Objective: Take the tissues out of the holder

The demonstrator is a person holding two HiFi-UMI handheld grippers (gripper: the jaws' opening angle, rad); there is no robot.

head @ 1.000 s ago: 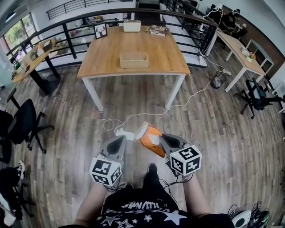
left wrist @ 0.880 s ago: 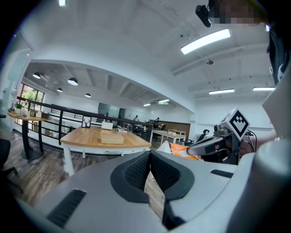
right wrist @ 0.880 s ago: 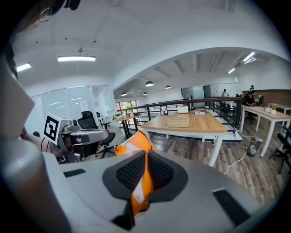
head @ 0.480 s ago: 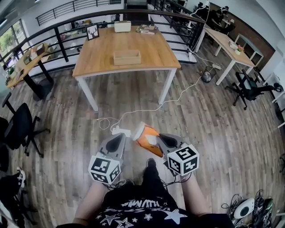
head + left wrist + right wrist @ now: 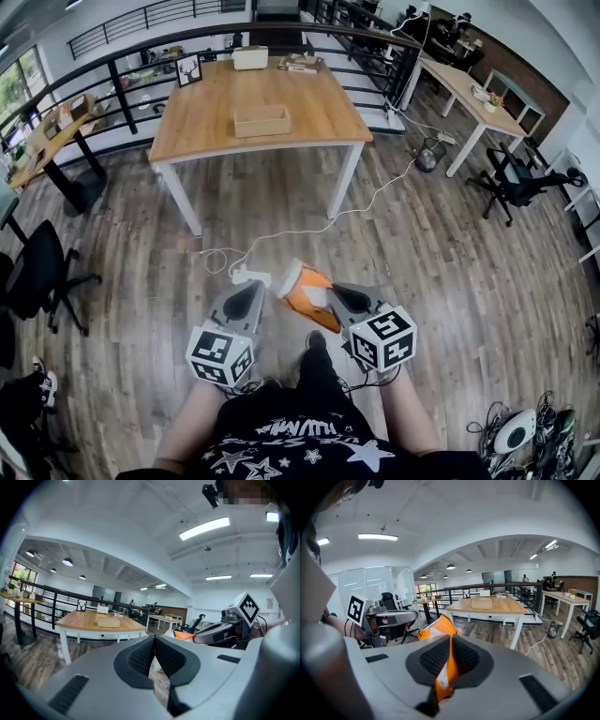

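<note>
Office, wood floor (image 5: 450, 244); wooden holder (image 5: 262, 121) upper ctr. Right gripper (image 5: 325, 296) clenched on orange tissue pack (image 5: 309, 284), far from holder. Left gripper (image 5: 255, 285) pinched together, empty. More inside? Can't see.

bright, even light is filling all three views. ceiling strip lights (image 5: 205, 528) are glowing white in both gripper views, and daylight is coming through a window (image 5: 11, 89) at the head view's top left. the table (image 5: 309, 112) is casting only a soft shadow on the floor (image 5: 450, 253). wide lenses are bending the railing (image 5: 114, 82) and darkening the corners. the left gripper (image 5: 153, 641) and right gripper (image 5: 451, 641) are blurring near the lens; the orange pack (image 5: 440, 627) is showing vivid.
</note>
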